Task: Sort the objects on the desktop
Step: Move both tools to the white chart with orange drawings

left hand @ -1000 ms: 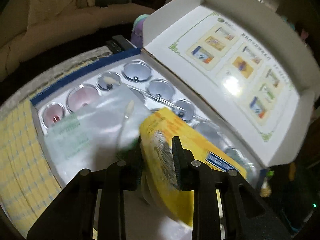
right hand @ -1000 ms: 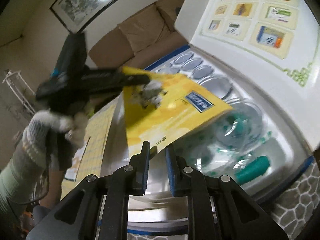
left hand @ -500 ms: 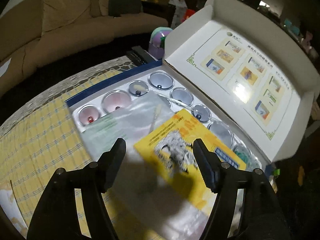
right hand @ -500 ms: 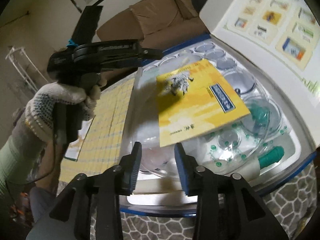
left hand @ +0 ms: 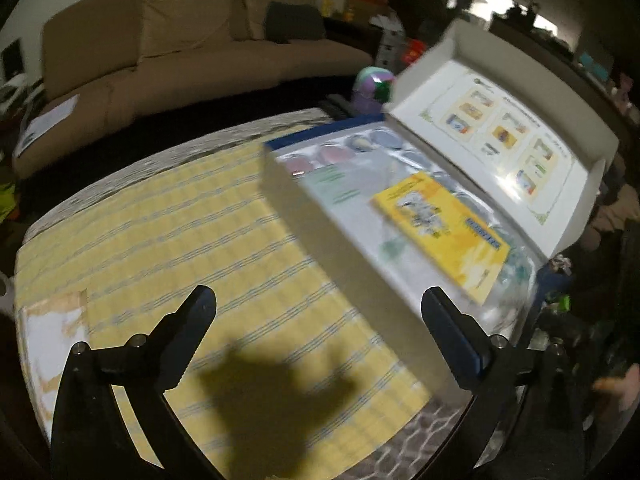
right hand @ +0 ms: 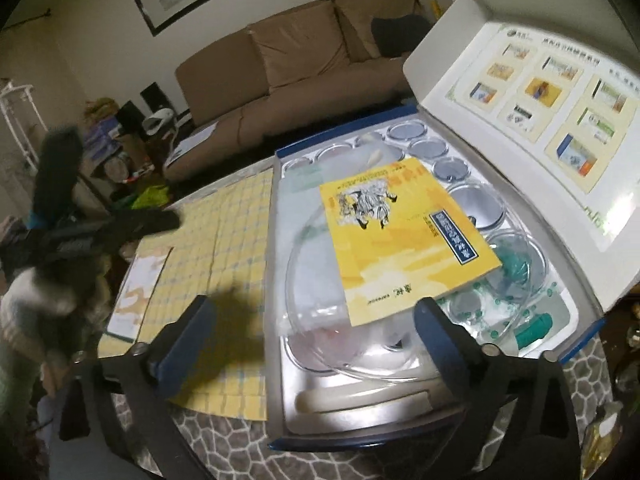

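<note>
A yellow booklet (right hand: 400, 236) lies flat on top of a clear plastic bag (right hand: 316, 276) inside an open kit box (right hand: 276, 360) with round clear cups (right hand: 476, 204). The booklet also shows in the left wrist view (left hand: 440, 232), right of centre. My left gripper (left hand: 320, 308) is open and empty, pulled back over the yellow checked cloth (left hand: 180, 240). My right gripper (right hand: 312, 316) is open and empty, just in front of the box's near half. The left gripper shows blurred at the left of the right wrist view (right hand: 100, 228).
The box lid (right hand: 540, 100) stands open at the right, printed with product pictures. A green-tipped tool (right hand: 532, 328) lies in the box's right compartment. A paper sheet (right hand: 136, 292) lies at the cloth's left edge. A brown sofa (left hand: 180, 48) stands behind the table.
Both grippers let go of the yellow booklet, opened wide and pulled back. The booklet now rests flat in the box. The left gripper moved away to the left over the cloth.
</note>
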The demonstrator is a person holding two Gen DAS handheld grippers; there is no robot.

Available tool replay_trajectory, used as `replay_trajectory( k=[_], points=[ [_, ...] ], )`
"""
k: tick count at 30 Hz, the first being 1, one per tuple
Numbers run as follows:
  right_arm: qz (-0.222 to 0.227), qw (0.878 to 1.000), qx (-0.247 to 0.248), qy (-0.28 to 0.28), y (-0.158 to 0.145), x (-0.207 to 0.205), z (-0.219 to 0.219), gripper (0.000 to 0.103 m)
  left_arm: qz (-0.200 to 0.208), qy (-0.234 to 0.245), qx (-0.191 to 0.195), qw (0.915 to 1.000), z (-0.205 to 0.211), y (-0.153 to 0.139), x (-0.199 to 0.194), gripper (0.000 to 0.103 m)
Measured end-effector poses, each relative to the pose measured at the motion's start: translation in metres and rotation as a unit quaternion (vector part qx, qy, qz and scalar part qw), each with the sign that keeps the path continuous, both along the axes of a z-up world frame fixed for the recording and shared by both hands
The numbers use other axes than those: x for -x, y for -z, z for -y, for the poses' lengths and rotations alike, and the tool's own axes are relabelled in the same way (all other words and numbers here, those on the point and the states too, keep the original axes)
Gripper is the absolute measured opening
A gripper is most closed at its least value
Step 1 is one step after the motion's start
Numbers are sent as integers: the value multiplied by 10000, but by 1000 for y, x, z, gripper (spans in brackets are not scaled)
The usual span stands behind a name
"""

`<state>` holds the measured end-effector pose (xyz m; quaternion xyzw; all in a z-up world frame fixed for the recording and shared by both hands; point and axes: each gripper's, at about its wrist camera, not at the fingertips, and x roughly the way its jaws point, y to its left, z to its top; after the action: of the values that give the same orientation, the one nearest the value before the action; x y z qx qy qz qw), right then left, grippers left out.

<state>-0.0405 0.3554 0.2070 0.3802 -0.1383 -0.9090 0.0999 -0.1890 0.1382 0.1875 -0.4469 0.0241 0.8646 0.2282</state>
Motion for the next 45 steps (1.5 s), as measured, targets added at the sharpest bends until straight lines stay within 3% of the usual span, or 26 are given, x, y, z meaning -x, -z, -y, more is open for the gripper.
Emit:
replay_trajectory(
  k=[5, 10, 17, 24, 32, 36, 45],
  points=[
    [-16, 10000, 27, 44, -14, -7, 25, 103, -99, -398, 23, 9992, 65, -7, -25, 103],
    [-53, 9997, -4, -248, -26, -9, 72, 103, -159, -817, 76, 9965, 139, -2, -55, 103],
    [9, 9962, -52, -869, -22, 0, 164, 103, 129, -1543, 249, 9876, 255, 35, -81, 103],
    [314, 9896, -14, -1403, 13, 27, 256, 103, 447, -2271, 260, 9725, 357, 81, -88, 103],
    [746, 9810, 216, -1778, 67, 60, 343, 103, 719, -2605, 21, 9628, 414, 128, -76, 103],
    [1004, 9751, 478, -1921, 95, 79, 379, 103, 915, -2536, 15, 9630, 421, 149, -65, 103],
    [1385, 9681, 1028, -1817, 144, 112, 406, 100, 1163, -2581, -115, 9590, 440, 170, -50, 103]
  ],
)
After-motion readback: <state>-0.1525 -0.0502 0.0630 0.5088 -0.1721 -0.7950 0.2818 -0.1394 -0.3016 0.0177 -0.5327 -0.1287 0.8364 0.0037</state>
